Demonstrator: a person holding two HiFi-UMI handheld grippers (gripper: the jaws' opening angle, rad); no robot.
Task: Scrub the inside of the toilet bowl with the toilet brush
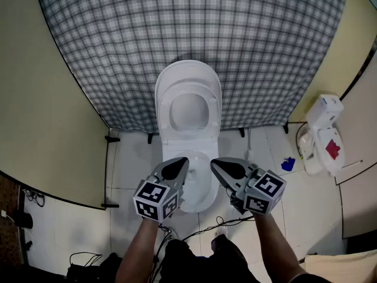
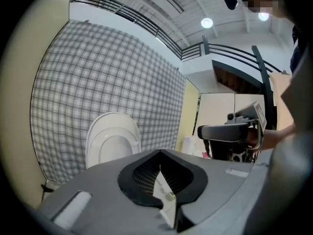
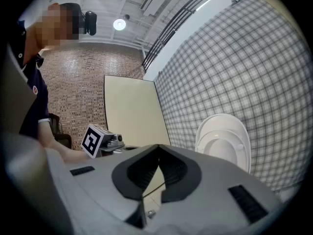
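Ahead of your left gripper (image 1: pixel 181 163) and right gripper (image 1: pixel 217 165), both closed on nothing, the white ceramic toilet bowl (image 1: pixel 198 184) stands lid-up. You hold no toilet brush, so scrubbing hasn't begun.

**A:** What can't be made out?

**B:** In the head view, the left gripper (image 1: pixel 179 165) and right gripper (image 1: pixel 219 167) cover the sides of the toilet bowl (image 1: pixel 197 184) at 6 o'clock. A small blue thing (image 1: pixel 288 164) on the floor (image 1: pixel 271 187) at 4 o'clock is too small to name.

**A:** Anything cut off?

**B:** The left forearm (image 1: pixel 138 252) and right forearm (image 1: pixel 277 246) both run off the bottom edge.
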